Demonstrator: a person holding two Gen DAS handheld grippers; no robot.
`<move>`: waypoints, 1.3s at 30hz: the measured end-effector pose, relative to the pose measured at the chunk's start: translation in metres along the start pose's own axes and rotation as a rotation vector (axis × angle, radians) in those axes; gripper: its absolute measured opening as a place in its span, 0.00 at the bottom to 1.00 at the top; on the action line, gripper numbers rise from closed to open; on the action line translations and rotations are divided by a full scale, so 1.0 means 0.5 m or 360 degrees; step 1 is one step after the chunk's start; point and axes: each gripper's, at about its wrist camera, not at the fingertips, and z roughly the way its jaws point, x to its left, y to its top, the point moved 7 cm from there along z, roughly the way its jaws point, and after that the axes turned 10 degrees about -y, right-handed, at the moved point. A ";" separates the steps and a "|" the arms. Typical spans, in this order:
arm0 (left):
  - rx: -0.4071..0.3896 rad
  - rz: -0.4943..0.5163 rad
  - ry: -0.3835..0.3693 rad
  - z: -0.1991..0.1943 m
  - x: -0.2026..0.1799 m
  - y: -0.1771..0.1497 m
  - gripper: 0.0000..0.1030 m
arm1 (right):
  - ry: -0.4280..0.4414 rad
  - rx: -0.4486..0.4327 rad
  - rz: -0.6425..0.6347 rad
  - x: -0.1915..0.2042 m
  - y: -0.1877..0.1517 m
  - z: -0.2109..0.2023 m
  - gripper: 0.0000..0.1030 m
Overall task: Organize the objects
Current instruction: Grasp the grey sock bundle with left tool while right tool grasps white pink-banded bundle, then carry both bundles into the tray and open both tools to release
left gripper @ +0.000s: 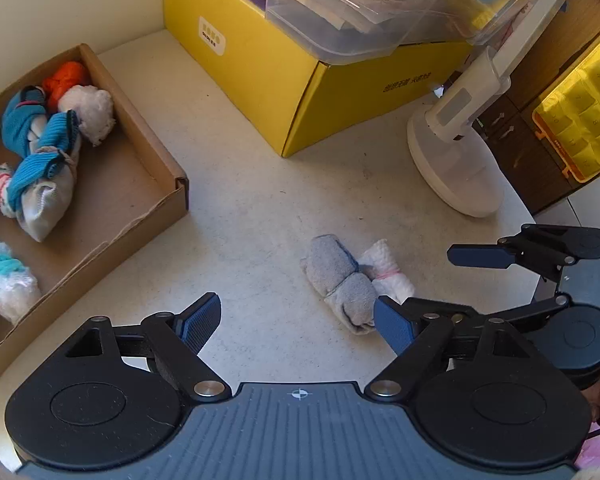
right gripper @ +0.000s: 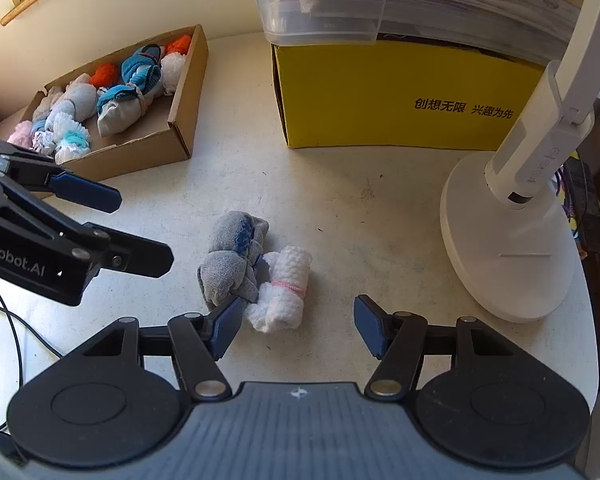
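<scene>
A pale, speckled table (right gripper: 340, 208) carries everything seen. At its far side a yellow box (right gripper: 400, 96) is stood, printed in black with "创想无限 兴趣为先"; a white label on its other face, seen in the left wrist view, is too blurred to be read. A clear plastic bin (right gripper: 320, 4) filled with papers is stacked on top of it. To the right a white lamp base (right gripper: 508, 240) is set near the table edge, its stem marked with small grey characters that cannot be made out. At the left a shallow cardboard tray (right gripper: 182, 120) is placed, in which rolled sock bundles (right gripper: 120, 96) in blue, grey, white, orange and pink are gathered.

Two bundles are left on the bare table, well apart from the tray and touching each other: a grey sock roll (right gripper: 232, 264) with a blue patch, and a white sock roll (right gripper: 284, 292) bound by a pink band.

The left gripper (left gripper: 298, 322) is held over the table with its jaws wide apart and nothing between them; the grey roll lies just beside its right-hand finger. Part of the lettering "nRobot.AI" is read on its body in the right wrist view. The right gripper (right gripper: 300, 326) is also held with its jaws parted and nothing gripped; the near end of the white roll lies just inside its left-hand finger, though contact cannot be told.
</scene>
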 end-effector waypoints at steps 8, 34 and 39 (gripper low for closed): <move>0.0114 -0.0084 -0.0061 0.109 -0.012 0.037 0.82 | 0.0029 0.0026 -0.0034 0.007 0.002 0.041 0.47; -0.0178 -0.0343 0.0222 -0.116 0.116 0.031 0.45 | 0.0287 -0.0180 -0.0134 0.075 0.133 -0.039 0.22; -0.0300 -0.0492 0.0345 -0.200 0.191 0.032 0.45 | 0.0373 -0.0270 -0.0242 0.144 0.219 -0.051 0.22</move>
